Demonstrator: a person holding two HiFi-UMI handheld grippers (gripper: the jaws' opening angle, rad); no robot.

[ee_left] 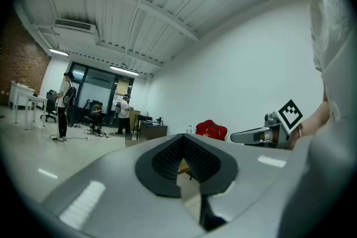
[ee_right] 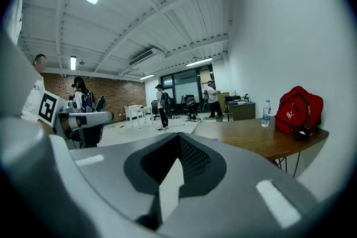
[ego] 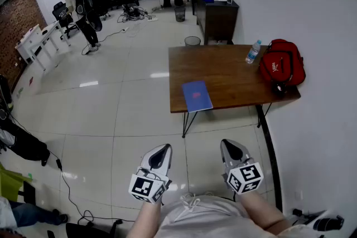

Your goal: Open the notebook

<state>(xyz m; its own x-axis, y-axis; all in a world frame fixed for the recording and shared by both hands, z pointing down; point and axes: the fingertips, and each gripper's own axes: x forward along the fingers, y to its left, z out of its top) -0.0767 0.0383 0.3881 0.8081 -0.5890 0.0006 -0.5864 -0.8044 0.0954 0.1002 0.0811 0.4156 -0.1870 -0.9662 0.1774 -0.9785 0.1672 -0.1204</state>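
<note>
The brown tabletop [ego: 228, 72] is carrying a red backpack [ego: 282, 62] at its right end. The closed blue notebook [ego: 196, 96] is lying at its near edge, and a water bottle [ego: 253, 52] is standing just beside the backpack. The left gripper [ego: 162, 150] and right gripper [ego: 229, 146] are hovering over the floor, both clenched on nothing.
</note>
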